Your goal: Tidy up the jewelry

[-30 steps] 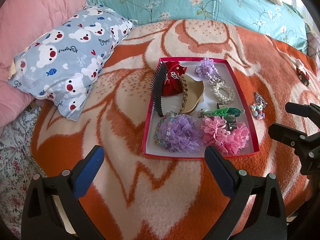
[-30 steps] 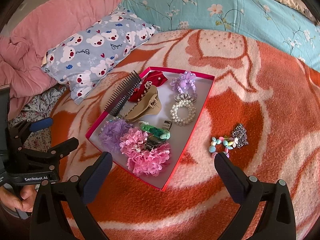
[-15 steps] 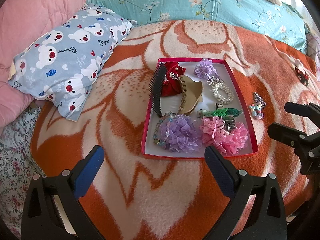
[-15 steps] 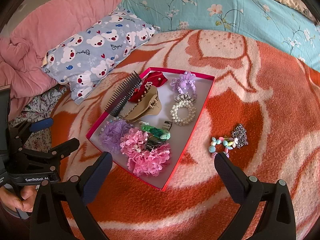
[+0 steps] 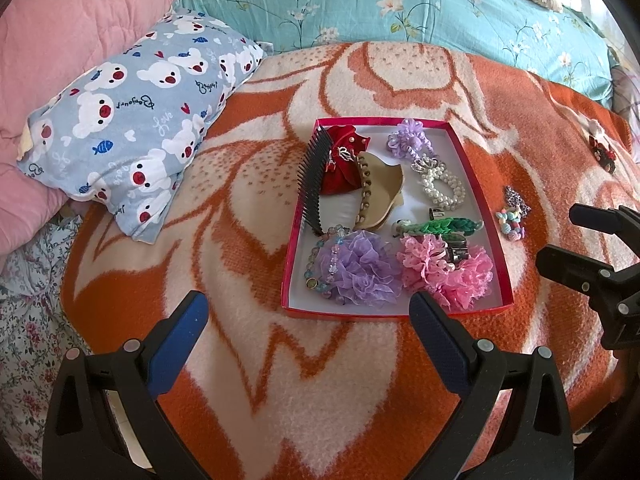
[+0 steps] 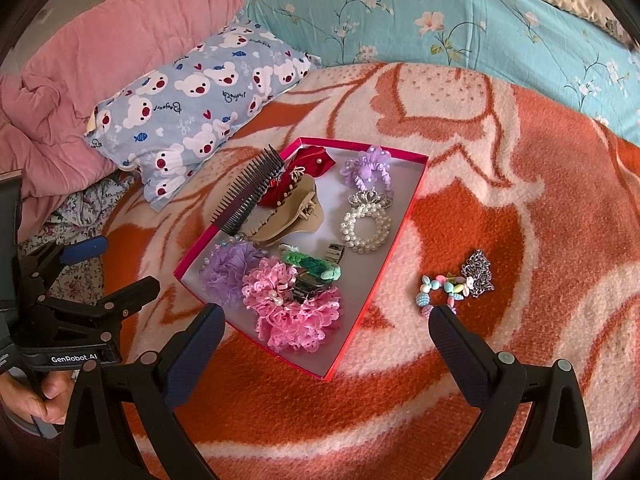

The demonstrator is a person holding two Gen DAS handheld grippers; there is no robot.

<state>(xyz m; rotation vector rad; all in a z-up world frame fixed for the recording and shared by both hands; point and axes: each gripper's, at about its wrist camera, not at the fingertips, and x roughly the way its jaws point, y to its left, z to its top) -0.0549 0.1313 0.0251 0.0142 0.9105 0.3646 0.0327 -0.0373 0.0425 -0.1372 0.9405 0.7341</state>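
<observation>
A red-rimmed box (image 5: 289, 248) (image 6: 394, 240) lies on the orange and cream blanket. It holds a black comb (image 5: 314, 188), a beige claw clip (image 5: 380, 192), a pearl bracelet (image 6: 366, 228), a green braided band (image 6: 312, 264), and purple (image 5: 360, 268) and pink (image 6: 296, 308) scrunchies. A pastel bead bracelet (image 6: 440, 290) and a silver chain (image 6: 478, 274) lie on the blanket right of the box. My left gripper (image 5: 308, 332) is open and empty, near the box's front edge. My right gripper (image 6: 326, 344) is open and empty, above the box's near corner.
A bear-print pillow (image 5: 132, 128) lies left of the box, with a pink quilt (image 6: 80, 80) behind it and teal floral bedding (image 6: 460, 20) at the back. A small red and black item (image 5: 602, 152) sits at the blanket's far right.
Both views have shifted only slightly; the box and the loose jewelry lie as before, and both grippers stay open.
</observation>
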